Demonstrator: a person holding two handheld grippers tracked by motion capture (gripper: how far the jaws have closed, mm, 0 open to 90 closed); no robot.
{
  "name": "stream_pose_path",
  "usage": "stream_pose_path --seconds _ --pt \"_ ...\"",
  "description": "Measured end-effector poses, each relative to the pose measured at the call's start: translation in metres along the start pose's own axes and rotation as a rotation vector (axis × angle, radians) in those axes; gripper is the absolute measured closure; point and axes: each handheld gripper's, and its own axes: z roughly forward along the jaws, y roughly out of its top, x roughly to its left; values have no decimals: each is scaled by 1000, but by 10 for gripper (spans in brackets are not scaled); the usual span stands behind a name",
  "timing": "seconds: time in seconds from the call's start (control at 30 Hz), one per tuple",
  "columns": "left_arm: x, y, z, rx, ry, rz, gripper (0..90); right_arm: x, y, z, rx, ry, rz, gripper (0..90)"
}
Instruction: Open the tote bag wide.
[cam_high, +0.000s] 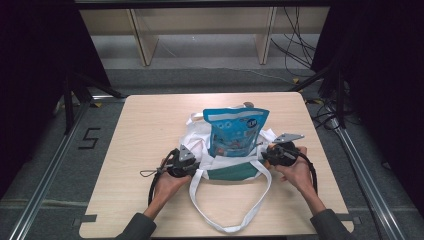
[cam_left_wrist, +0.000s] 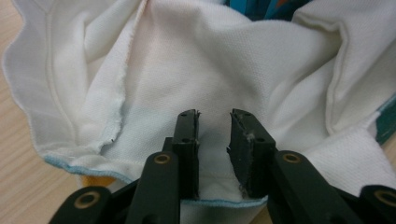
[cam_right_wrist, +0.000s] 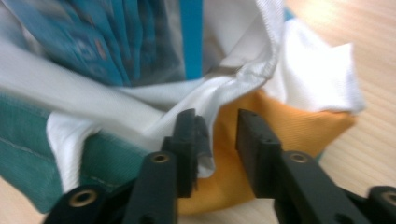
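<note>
Tote bag (cam_high: 200, 135): mostly white cloth w/ white straps, teal-green panel along near side, orange patch at one corner in the right gripper view, thin light-blue stitched hem in the left gripper view. Pouch (cam_high: 235, 131): bright blue w/ white band across top, multicoloured print incl. orange & red lower down. Table (cam_high: 145, 125): pale wood grain. Both grippers, left gripper (cam_high: 190, 167) & right gripper (cam_high: 265, 155): black jaws, brass-coloured rivets, grey plates on top. Sleeves (cam_high: 137, 227): grey-green.
</note>
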Motion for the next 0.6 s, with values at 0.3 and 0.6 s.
stream_pose_path --seconds 0.3,0.6 --pt "5 7 -33 -92 -44 -100 487 -5 2 -28 -97 21 38 550" --pt "4 1 -62 -122 -30 -110 379 -5 3 -48 -150 -7 36 467"
